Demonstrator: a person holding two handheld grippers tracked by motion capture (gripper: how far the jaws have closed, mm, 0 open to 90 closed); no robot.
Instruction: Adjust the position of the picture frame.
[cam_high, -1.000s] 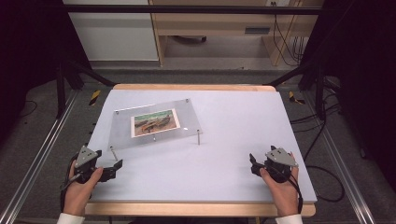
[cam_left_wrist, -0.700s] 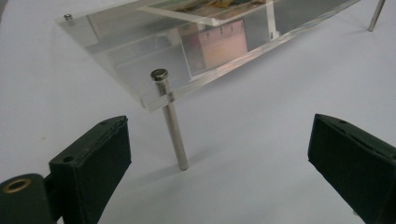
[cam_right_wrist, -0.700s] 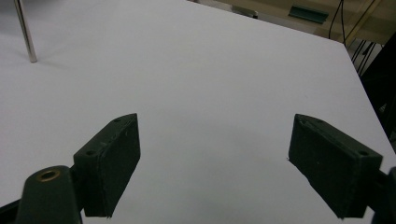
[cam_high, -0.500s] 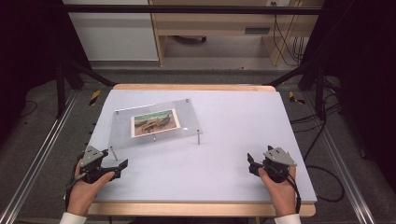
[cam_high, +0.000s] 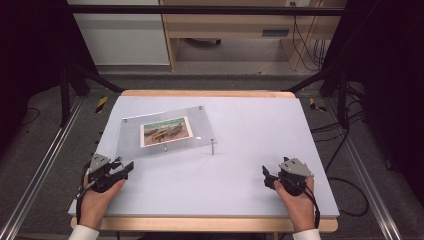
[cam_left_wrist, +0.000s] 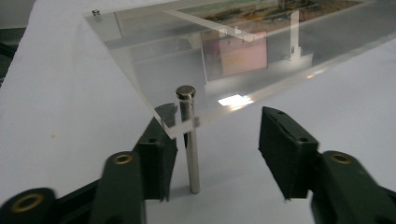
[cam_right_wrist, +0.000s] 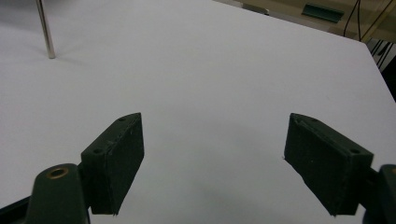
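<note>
On the white surface (cam_high: 240, 150) a clear acrylic frame (cam_high: 165, 132) holding a picture stands on metal posts, left of centre. The left claw (cam_high: 127, 167), held low at its near corner, has just been closing, its jaws half-shut around the corner post (cam_left_wrist: 189, 140) without pressing it. The right claw (cam_high: 266, 177) rests wide open and empty, well apart.

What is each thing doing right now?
Clear frame: raised on metal legs, tilted, picture inside.
Near leg: upright between the left jaws, untouched.
Left gripper: jaws just been closing, apart.
Right gripper: open over bare table.
</note>
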